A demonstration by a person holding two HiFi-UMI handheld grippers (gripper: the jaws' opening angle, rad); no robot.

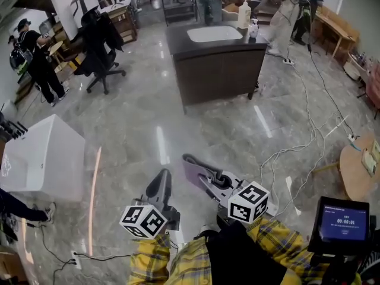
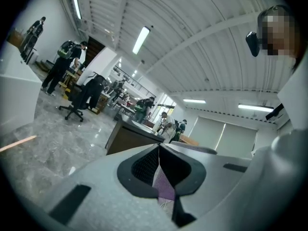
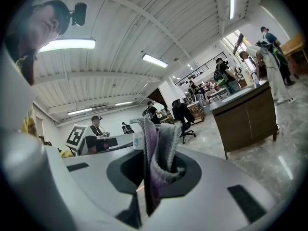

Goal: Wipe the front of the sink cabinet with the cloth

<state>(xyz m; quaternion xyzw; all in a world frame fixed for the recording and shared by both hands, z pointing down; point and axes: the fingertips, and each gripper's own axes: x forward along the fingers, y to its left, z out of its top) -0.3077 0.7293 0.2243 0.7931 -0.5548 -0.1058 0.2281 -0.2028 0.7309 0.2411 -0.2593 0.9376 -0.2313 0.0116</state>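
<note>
A polished grey marble floor with glossy streaks of light fills an open workshop. By its left edge stands a plain white box; further back is a black office chair draped with dark clothing. Toward the far edge, near the middle, stands the sink cabinet: dark brown wood-grain sides, a smooth white oval basin, and a pale soap bottle at its back right corner. White cables snake across the floor's right side.

The left gripper has its smooth grey jaws closed on a thin strip of purple fabric. The right gripper is clamped on the cloth, a folded, nubbly grey and purple knit, well apart from the cabinet.
</note>
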